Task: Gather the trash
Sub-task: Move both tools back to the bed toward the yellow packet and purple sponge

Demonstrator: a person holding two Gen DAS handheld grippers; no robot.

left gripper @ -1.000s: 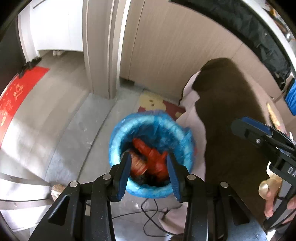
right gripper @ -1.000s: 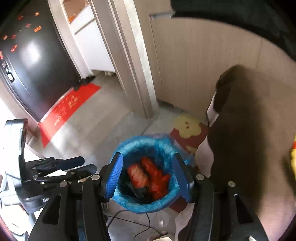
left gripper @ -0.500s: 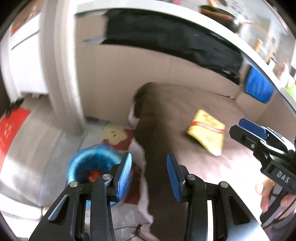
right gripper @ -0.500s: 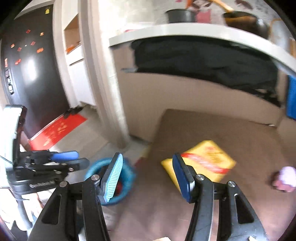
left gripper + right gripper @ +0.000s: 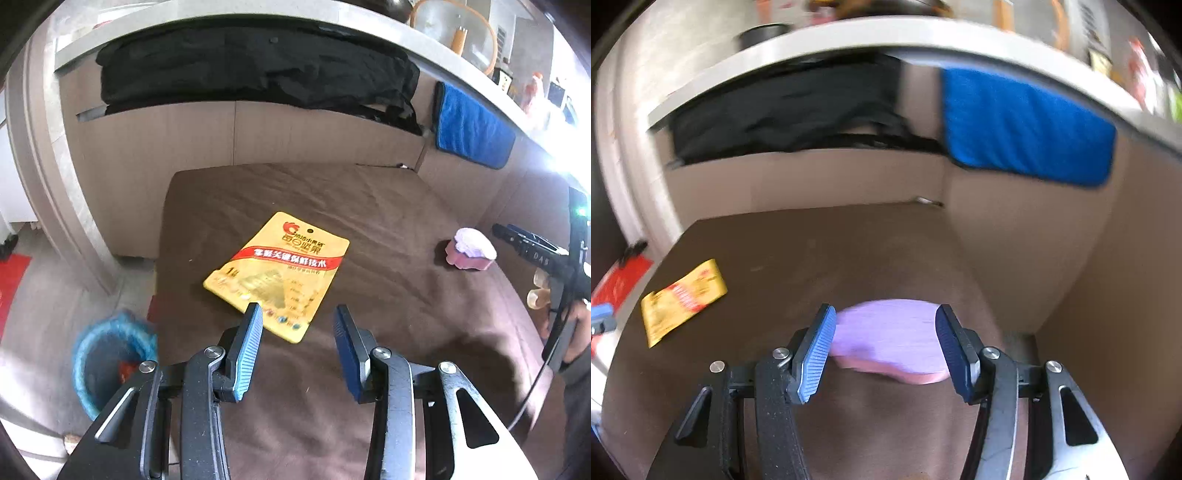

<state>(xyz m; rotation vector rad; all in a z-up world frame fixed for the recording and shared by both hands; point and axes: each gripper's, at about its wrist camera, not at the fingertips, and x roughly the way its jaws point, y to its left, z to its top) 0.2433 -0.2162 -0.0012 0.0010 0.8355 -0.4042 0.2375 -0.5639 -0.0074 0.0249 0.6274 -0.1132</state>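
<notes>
Both grippers, swung from bin (image 5: 110,354) to table; pink-purple object (image 5: 890,339) blurred rightward.

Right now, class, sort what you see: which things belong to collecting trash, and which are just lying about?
Belong to the job:
yellow packet
purple-and-pink object
blue-lined bin
left tool
right tool

Just lying about:
blue towel
black cloth
red mat

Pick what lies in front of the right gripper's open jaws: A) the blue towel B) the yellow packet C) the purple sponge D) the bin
C: in the right wrist view the purple sponge lies on the brown table just ahead of the right gripper, whose jaws stand apart and empty.
</notes>
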